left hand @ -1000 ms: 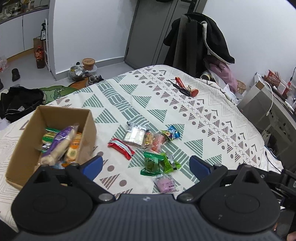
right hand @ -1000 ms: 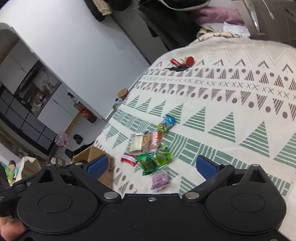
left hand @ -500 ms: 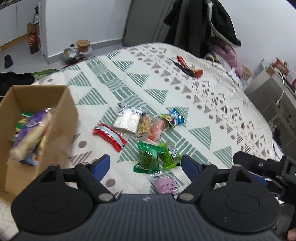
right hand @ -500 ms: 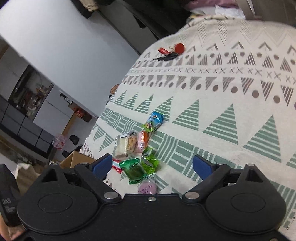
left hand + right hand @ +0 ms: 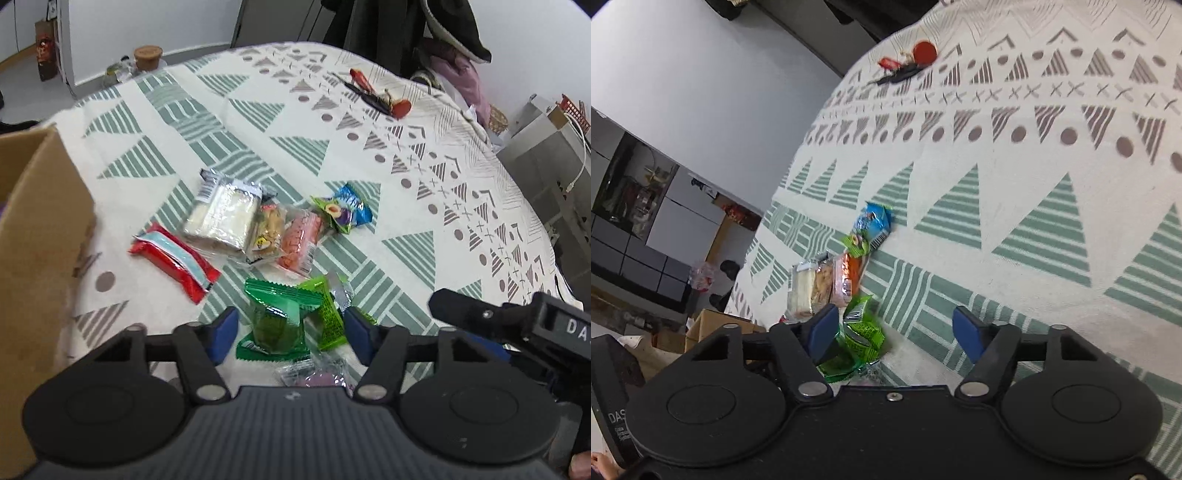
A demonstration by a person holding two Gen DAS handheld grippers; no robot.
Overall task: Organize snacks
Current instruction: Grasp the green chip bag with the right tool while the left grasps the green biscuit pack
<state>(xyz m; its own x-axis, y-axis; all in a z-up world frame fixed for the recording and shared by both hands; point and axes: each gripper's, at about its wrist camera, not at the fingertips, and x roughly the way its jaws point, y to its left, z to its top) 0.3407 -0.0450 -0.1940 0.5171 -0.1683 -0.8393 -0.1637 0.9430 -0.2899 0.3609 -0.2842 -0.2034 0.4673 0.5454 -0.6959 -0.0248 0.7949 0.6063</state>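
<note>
Left wrist – left gripper [image 5: 290, 334] wide open, straddling green packet [image 5: 275, 319]

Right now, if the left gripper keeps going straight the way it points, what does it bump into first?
Most likely the dark green snack packet, which sits right between the open fingers of the left gripper. The lighter green packet lies against it. How much gap remains is hard to judge here.

Cardboard box [image 5: 40, 236] cut off at left edge, pink snack packet [image 5: 314, 374] half hidden behind left gripper's body, print unreadable
</note>
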